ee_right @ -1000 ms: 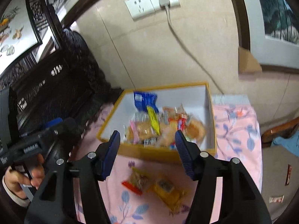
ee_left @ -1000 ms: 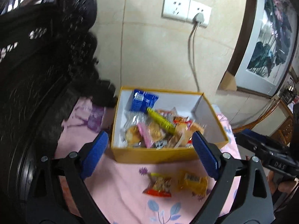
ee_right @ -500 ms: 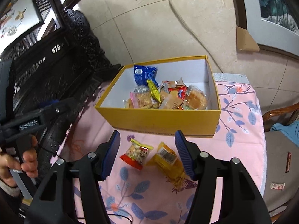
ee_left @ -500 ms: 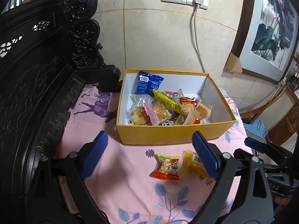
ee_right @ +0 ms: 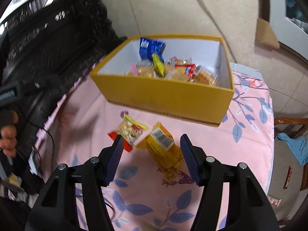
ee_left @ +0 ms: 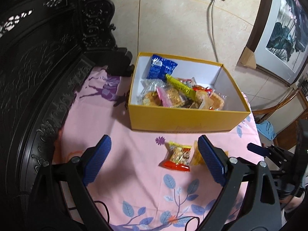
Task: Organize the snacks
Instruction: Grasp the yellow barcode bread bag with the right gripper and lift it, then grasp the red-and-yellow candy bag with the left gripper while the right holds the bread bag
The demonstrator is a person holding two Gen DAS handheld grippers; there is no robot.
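The right gripper (ee_right: 151, 155) has dropped closer, jaws apart astride the crinkly yellow snack packet (ee_right: 160, 144); pickup looks imminent; left gripper (ee_left: 154, 159) jaws apart, empty.

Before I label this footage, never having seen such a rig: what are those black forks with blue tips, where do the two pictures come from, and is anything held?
They are hand-held tongs, one per hand, each carrying a camera that looks along its fingers. One picture is from the left tongs, the other from the right tongs. Both are open and hold nothing. On the pink floral tablecloth stands a yellow box of wrapped snacks. Two packets lie loose before it: a red-edged snack packet and a yellow snack packet, which sits between the right tongs' tips.
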